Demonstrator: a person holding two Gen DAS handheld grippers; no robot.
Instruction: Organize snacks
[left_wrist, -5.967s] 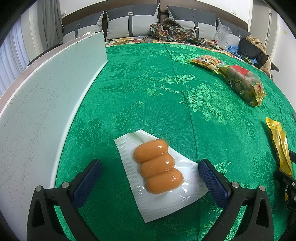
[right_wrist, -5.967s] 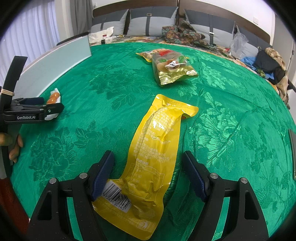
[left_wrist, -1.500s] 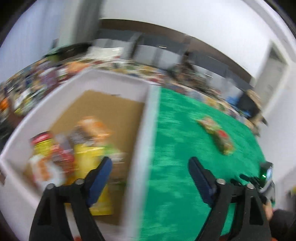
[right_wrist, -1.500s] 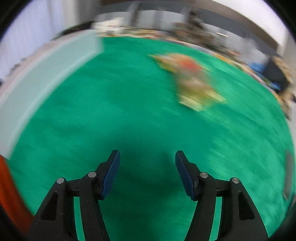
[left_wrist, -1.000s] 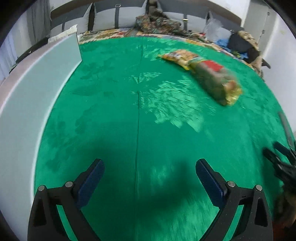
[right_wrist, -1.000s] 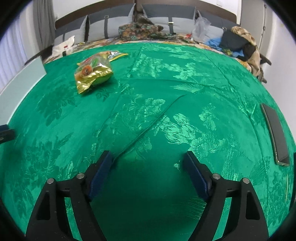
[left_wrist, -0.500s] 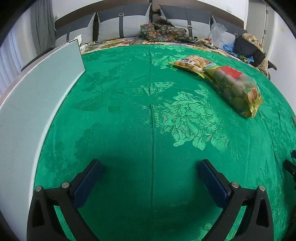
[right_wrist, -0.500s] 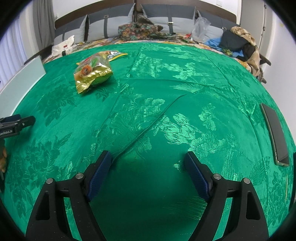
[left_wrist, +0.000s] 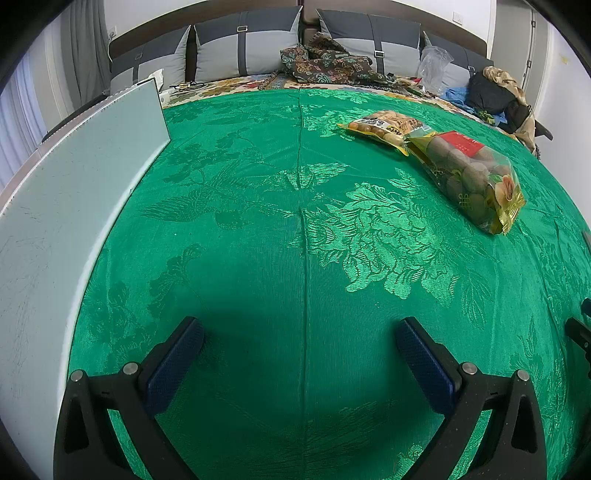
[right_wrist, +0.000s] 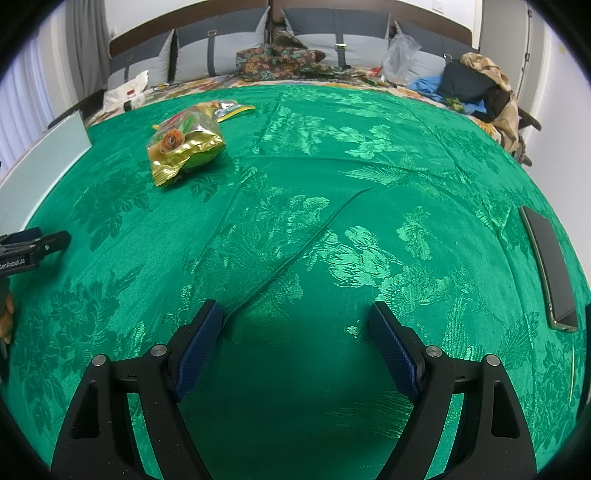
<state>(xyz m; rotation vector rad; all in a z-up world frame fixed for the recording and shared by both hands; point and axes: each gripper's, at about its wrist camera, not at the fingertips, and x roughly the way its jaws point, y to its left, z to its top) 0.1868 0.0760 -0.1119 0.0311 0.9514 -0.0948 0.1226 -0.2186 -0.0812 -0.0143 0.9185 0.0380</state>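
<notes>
Bare green cloth (left_wrist: 303, 221) ahead; white box wall (left_wrist: 66, 206) blocks left.

Left gripper (left_wrist: 300, 341) and right gripper (right_wrist: 295, 321) both hover low over the green cloth (left_wrist: 303, 229), jaws spread wide with nothing between the blue pads, left one also visible side-on at the cloth's left edge in the right wrist view, fingertips just showing there.

The left claw (right_wrist: 22, 251) seems to read "GenRobot.AI" on its side
</notes>
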